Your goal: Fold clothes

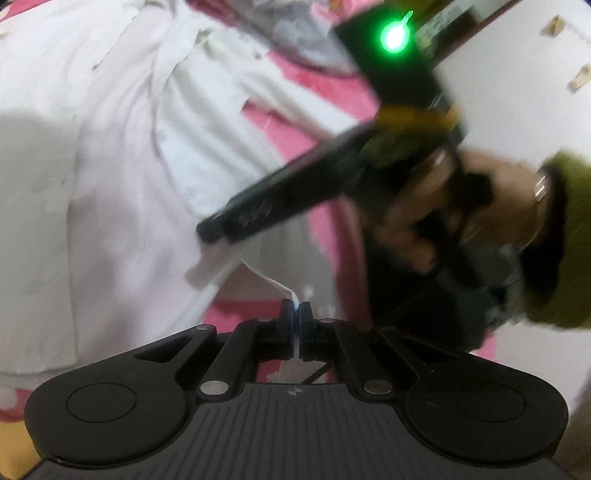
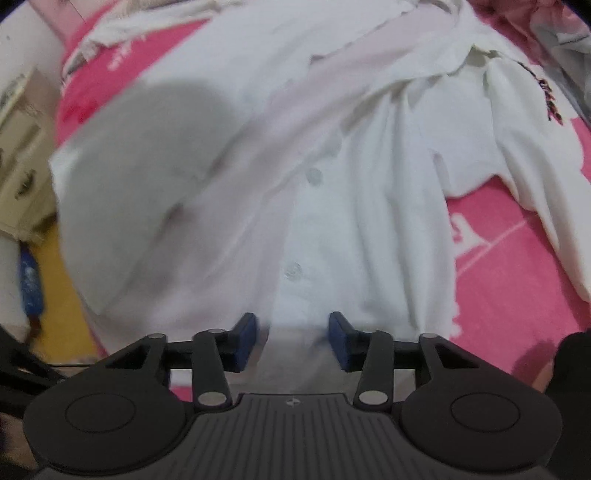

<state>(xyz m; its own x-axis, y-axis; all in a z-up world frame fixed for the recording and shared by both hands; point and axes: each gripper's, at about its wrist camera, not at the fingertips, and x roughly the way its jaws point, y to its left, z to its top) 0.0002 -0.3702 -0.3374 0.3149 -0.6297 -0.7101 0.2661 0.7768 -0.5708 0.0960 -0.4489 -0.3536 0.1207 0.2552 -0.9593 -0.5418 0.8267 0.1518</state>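
Your left gripper has its jaws clamped together on a thin edge of the white shirt; a narrow strip of cloth runs up from between the pads toward the rest of the garment. That pinch looks meant to give you a hem or corner to pull taut or carry over.

Your right gripper has its jaws apart with nothing between the blue pads. It hovers low over the button strip, which runs straight away from it, so it seems lined up either to press the cloth flat or to take a second hold. In the left view you see the same tool from the side, held in your right hand with an olive-green sleeve and a green light on its top.

The shirt lies spread on a pink bedcover printed with white marks, front up, two clear round buttons showing. The cloth is thin, soft and creased, with a sleeve bunched off to the right side. Such limp fabric will likely sag and wrinkle wherever it is not held.

Both views are blurred, so fine seams are hard to read.
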